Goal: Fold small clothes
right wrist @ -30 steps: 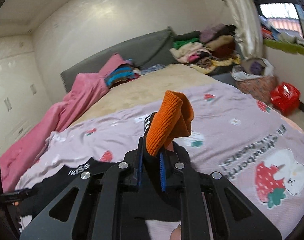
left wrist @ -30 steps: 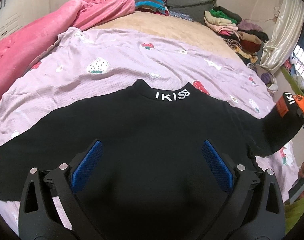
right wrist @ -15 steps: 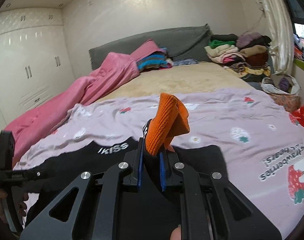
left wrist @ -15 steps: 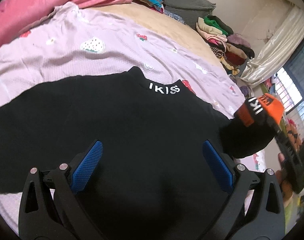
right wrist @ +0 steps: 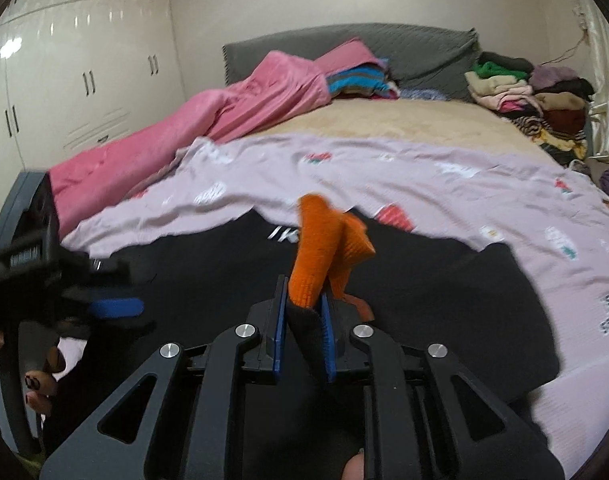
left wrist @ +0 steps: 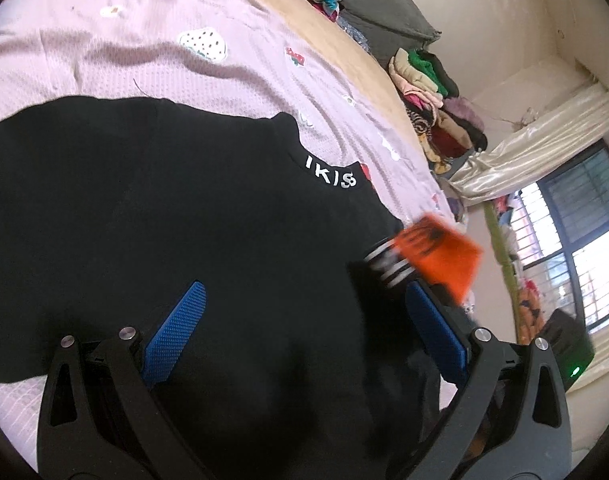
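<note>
Two grippers work over a black sweater (left wrist: 184, 208) spread flat on a lilac strawberry-print sheet (left wrist: 104, 52) covering the bed; white letters mark the sweater's collar (left wrist: 331, 175). Left gripper (left wrist: 300, 332): blue pads wide apart, nothing between them, poised above the sweater's body; seen from the right wrist view it appears at the left edge (right wrist: 104, 308), blurred. Right gripper (right wrist: 302, 322): pads closed on the black sleeve just below its orange cuff (right wrist: 324, 252); the cuff stands up out of the jaws, above the sweater's chest; the sleeve itself is doubled back over the body. In the left wrist view the same cuff (left wrist: 440, 260) shows blurred, beside the left gripper's right-hand pad; white stripes lie just below the orange. Background: pink blanket (right wrist: 224, 108) along the bed's far left side; grey headboard (right wrist: 416, 44); pile of folded clothes (right wrist: 536, 96) at the far right corner; white wardrobe (right wrist: 80, 80) on the left wall; window (left wrist: 572, 248) and curtain (left wrist: 536, 152) on the right.
</note>
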Demonstrator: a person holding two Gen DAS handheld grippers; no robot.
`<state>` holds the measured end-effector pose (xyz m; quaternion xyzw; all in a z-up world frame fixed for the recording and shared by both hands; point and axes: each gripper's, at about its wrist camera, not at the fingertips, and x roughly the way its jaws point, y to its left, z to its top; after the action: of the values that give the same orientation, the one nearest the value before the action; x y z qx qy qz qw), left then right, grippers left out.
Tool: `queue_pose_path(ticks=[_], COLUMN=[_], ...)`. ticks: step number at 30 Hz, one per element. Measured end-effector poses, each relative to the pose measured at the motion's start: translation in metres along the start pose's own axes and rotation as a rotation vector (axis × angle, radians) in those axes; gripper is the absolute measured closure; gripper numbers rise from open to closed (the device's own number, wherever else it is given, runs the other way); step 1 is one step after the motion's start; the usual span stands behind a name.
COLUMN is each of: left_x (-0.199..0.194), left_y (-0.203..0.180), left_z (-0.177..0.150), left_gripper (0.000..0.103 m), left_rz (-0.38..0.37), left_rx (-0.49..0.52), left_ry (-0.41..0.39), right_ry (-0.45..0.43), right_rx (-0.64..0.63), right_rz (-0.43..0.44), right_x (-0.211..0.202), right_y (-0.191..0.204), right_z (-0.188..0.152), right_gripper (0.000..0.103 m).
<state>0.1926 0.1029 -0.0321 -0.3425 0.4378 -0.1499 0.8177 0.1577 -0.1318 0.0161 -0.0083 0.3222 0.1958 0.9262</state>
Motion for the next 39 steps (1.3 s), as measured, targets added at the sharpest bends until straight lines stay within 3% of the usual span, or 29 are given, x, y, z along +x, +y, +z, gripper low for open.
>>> queue_pose_path(ticks=[4,7,9,14,17,22,24,25,32,35,39], left_x=[0.004,0.007,0.011,0.032,0.044,0.068,0.073,0.073,0.020,-0.005,-0.018], left_y=[0.005,0.002,-0.001,-0.009,-0.013,-0.026,-0.034,-0.035,-0.063,-0.069,-0.055], left_z=[0.001,0.001,0.000,-0.010,-0.017,-0.023,-0.025,-0.024,-0.011,-0.008,-0.002], left_gripper=[0.009,0.010,0.017,0.031,0.034,0.064,0.092,0.096,0.098,0.098,0.098], left_rz=[-0.042,-0.056,-0.075,-0.093,-0.073,-0.023,-0.013,-0.016,-0.049,-0.007,0.050], left_rx=[-0.027,-0.017,-0.013,0.006,0.024,0.079,0.123,0.134,0.257,0.294,0.273], left_ry=[0.011,0.022,0.035,0.106,0.138,0.166,0.169,0.167,0.019,-0.042,-0.061], right_ry=[0.042,0.069,0.093,0.116,0.103,0.078,0.066,0.062,0.034,0.021,0.020], right_rx=[-0.018,-0.023,-0.038,-0.037,-0.030,0.033,0.058,0.066,0.099,0.110,0.101], right_rz=[0.035,0.082,0.106,0.164,0.133,0.055,0.016,0.006,-0.079,-0.094,-0.127], right_x=[0.008,0.004,0.000,-0.024,-0.045,-0.072,-0.081,-0.083,-0.089,-0.087,-0.081], right_y=[0.019,0.026,0.030,0.029,0.015,-0.022,-0.037,-0.042,-0.068,-0.073,-0.076], right_z=[-0.014,-0.021,-0.028,-0.043,-0.047,-0.049,-0.049,-0.050,-0.047,-0.042,-0.037], right_gripper=[0.079,0.062,0.051,0.044,0.042,0.042,0.042,0.042,0.042,0.042,0.042])
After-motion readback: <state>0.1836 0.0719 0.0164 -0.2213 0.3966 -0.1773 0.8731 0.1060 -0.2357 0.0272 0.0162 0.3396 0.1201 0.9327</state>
